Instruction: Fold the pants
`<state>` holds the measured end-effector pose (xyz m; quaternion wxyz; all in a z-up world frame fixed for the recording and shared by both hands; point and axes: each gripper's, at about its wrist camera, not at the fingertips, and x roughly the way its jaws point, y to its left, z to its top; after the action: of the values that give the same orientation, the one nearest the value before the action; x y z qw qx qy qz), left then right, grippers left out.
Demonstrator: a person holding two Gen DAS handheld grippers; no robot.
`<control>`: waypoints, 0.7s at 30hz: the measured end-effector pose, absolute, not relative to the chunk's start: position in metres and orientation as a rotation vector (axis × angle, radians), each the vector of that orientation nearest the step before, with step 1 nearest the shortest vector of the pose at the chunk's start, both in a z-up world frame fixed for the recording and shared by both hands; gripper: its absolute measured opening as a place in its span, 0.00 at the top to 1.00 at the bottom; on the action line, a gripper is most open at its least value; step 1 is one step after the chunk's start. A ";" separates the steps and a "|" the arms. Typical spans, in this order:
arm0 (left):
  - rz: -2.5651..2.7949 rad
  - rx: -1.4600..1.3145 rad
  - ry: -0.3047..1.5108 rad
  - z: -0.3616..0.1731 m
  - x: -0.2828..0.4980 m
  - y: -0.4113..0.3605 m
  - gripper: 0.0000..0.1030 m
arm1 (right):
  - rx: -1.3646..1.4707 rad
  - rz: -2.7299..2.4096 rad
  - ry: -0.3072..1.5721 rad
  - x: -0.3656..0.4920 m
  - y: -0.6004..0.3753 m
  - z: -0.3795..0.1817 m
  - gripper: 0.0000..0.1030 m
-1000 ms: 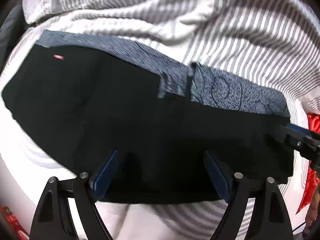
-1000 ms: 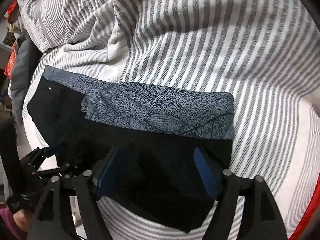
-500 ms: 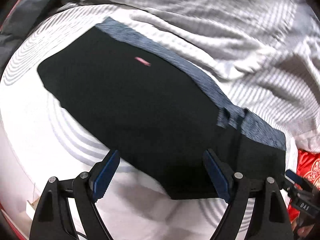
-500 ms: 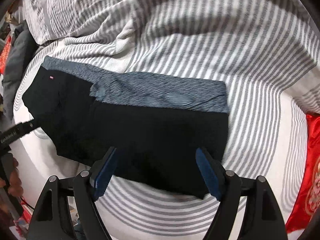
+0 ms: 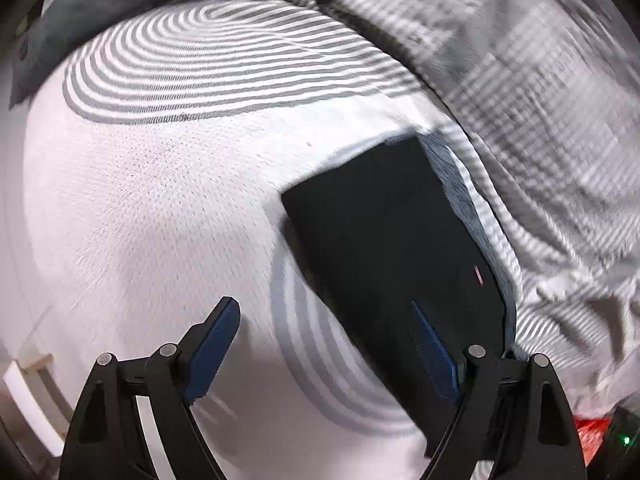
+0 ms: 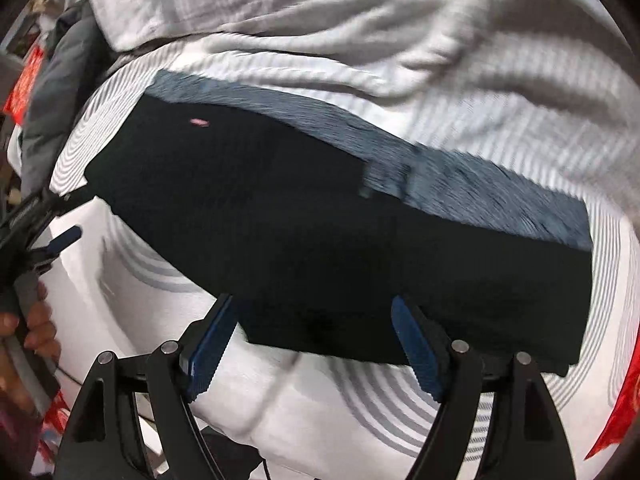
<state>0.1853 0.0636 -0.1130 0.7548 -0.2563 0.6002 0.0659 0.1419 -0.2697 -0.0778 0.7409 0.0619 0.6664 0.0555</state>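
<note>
I am holding both grippers spread and empty over the bed. The folded black pants (image 6: 340,232) are lying flat on the striped bedsheet (image 5: 168,208), straight ahead of my right gripper (image 6: 312,344), long axis running left to right across its fingers, the blue-grey patterned band (image 6: 460,184) on the far edge. From my left gripper (image 5: 324,356) they are sitting ahead and rightward, so the right gripper looks nearer. Bare sheet is lying open on the near side; the rumpled striped duvet (image 6: 320,28) is crowding the far edge.
</note>
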 end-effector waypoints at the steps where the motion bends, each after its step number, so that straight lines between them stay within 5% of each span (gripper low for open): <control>1: 0.133 -0.580 1.307 -0.120 0.189 0.069 0.16 | 0.124 0.126 1.464 0.145 -0.265 -0.078 0.20; 11: -0.001 -0.671 1.278 -0.143 0.214 0.074 0.16 | 0.081 0.132 1.473 0.171 -0.239 -0.076 0.20; 13: -0.036 -0.700 1.273 -0.142 0.217 0.073 0.33 | 0.070 0.136 1.462 0.177 -0.233 -0.073 0.20; 20: -0.050 -0.705 1.295 -0.147 0.227 0.064 0.35 | 0.098 0.173 1.439 0.203 -0.218 -0.067 0.20; 21: -0.038 -0.683 1.293 -0.146 0.228 0.062 0.46 | 0.093 0.179 1.436 0.208 -0.216 -0.066 0.20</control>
<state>0.2275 0.0621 -0.1456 0.7442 -0.3118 0.5904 -0.0172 0.2078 -0.2161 -0.0663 0.7486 0.0426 0.6566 0.0818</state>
